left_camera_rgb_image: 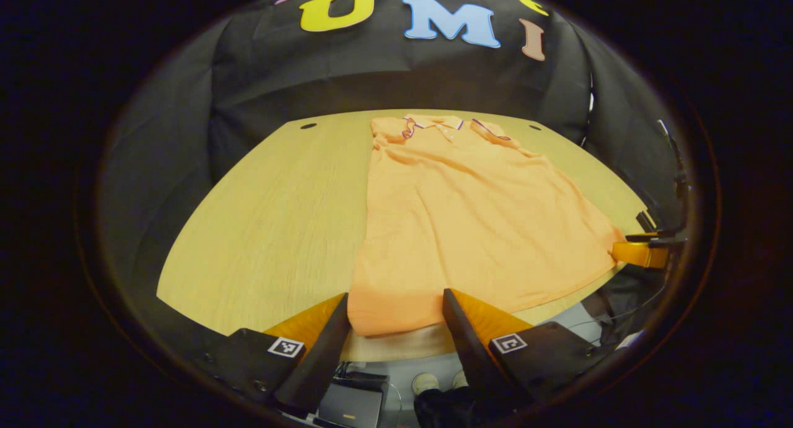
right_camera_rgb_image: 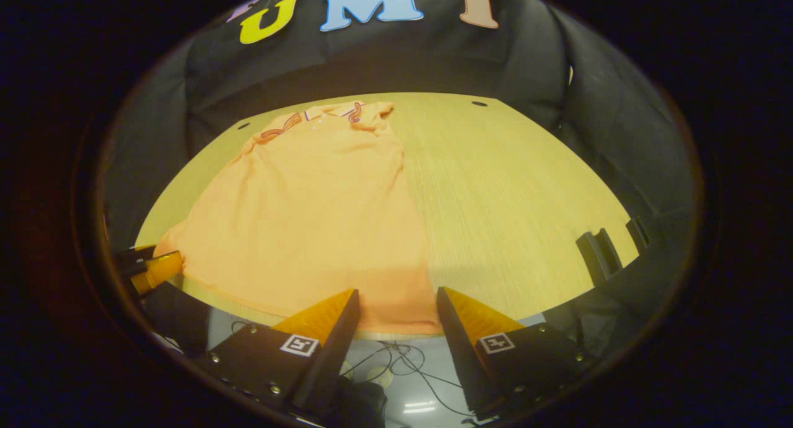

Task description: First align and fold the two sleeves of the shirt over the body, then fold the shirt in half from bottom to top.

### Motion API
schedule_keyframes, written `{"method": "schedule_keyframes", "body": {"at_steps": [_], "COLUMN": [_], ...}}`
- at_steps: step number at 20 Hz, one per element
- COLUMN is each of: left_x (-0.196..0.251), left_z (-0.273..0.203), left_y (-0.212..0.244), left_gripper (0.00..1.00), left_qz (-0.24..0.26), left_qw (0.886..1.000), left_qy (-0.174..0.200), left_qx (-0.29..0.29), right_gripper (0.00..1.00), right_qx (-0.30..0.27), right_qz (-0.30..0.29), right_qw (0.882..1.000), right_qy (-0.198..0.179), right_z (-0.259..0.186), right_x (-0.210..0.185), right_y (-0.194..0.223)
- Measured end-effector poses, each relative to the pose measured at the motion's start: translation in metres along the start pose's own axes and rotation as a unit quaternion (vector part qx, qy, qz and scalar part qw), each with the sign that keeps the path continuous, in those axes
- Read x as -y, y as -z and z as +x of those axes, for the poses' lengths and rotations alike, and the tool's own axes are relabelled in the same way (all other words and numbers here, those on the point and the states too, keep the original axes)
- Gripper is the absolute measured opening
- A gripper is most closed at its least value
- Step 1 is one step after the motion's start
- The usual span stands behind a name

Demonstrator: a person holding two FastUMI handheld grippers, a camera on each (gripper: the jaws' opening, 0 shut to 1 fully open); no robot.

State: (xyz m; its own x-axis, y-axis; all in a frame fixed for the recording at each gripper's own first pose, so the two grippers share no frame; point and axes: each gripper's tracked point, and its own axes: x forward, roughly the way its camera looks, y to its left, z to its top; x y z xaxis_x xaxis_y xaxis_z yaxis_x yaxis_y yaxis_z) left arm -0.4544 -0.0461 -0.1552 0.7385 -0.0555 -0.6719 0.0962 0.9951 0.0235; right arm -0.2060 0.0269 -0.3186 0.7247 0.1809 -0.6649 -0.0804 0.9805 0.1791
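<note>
An orange polo shirt (left_camera_rgb_image: 471,217) lies flat on the wooden table (left_camera_rgb_image: 272,217), collar at the far end and hem at the near edge. Both sleeves look folded in by the collar, with their trimmed cuffs showing. My left gripper (left_camera_rgb_image: 396,319) is open at the hem's left corner, and the cloth lies between its spread fingers. In the right gripper view, the shirt (right_camera_rgb_image: 310,217) reaches the near edge, where my right gripper (right_camera_rgb_image: 396,316) stands open around the hem's right corner. The right gripper (left_camera_rgb_image: 644,253) also shows at the far right of the left gripper view, and the left gripper (right_camera_rgb_image: 152,267) at the far left of the right gripper view.
Bare tabletop (right_camera_rgb_image: 514,199) stretches on both sides of the shirt. Small round holes (left_camera_rgb_image: 308,126) mark the table's far corners. Black clips (right_camera_rgb_image: 598,254) stick up at the table's right edge. Cables (right_camera_rgb_image: 403,353) lie on the floor below the near edge.
</note>
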Motion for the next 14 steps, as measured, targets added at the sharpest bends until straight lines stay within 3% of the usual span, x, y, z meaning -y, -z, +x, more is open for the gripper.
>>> {"method": "schedule_keyframes", "body": {"at_steps": [2, 3, 4, 5, 6, 7, 8, 9, 10, 11, 14], "left_x": [0.006, 0.011, 0.017, 0.022, 0.026, 0.026, 0.026, 0.026, 0.026, 0.022, 0.013], "left_z": [0.002, 0.003, 0.003, 0.002, 0.001, 0.003, 0.003, 0.002, 0.000, -0.001, -0.006], "left_y": [0.000, 0.000, -0.001, 0.000, 0.000, 0.000, 0.000, 0.000, -0.001, -0.001, -0.007], "left_gripper": [0.92, 0.84, 0.70, 0.55, 0.34, 0.24, 0.15, 0.15, 0.07, 0.07, 0.07], "left_qz": [0.002, 0.004, 0.013, 0.016, 0.012, 0.009, 0.008, -0.002, -0.019, -0.033, -0.053], "left_qw": [1.000, 1.000, 1.000, 1.000, 1.000, 1.000, 1.000, 1.000, 1.000, 0.999, 0.998], "left_qy": [0.003, 0.006, 0.012, 0.016, 0.015, 0.009, 0.004, -0.004, -0.007, -0.012, -0.032], "left_qx": [0.001, -0.001, -0.001, 0.000, 0.000, 0.000, -0.003, -0.002, -0.004, -0.008, -0.011], "right_gripper": [0.76, 0.72, 0.39, 0.37, 0.39, 0.38, 0.10, 0.12, 0.07, 0.02, 0.02], "right_qx": [0.000, 0.001, 0.003, 0.001, 0.003, 0.004, 0.002, 0.002, 0.003, 0.004, 0.021], "right_qz": [-0.005, 0.003, 0.003, -0.006, -0.011, 0.004, 0.009, 0.001, 0.003, 0.003, 0.015], "right_qw": [1.000, 1.000, 1.000, 1.000, 1.000, 1.000, 1.000, 0.999, 1.000, 0.999, 0.998], "right_qy": [-0.010, -0.011, -0.011, -0.013, -0.025, -0.021, -0.025, -0.033, -0.031, -0.035, -0.052], "right_z": [0.000, 0.001, 0.002, 0.001, -0.001, 0.001, -0.002, 0.000, -0.001, -0.004, -0.009], "right_x": [-0.003, -0.005, -0.007, -0.007, -0.010, -0.011, -0.013, -0.013, -0.009, -0.009, -0.009], "right_y": [0.000, 0.000, 0.000, 0.001, -0.001, 0.001, 0.001, 0.001, -0.001, -0.003, -0.016]}}
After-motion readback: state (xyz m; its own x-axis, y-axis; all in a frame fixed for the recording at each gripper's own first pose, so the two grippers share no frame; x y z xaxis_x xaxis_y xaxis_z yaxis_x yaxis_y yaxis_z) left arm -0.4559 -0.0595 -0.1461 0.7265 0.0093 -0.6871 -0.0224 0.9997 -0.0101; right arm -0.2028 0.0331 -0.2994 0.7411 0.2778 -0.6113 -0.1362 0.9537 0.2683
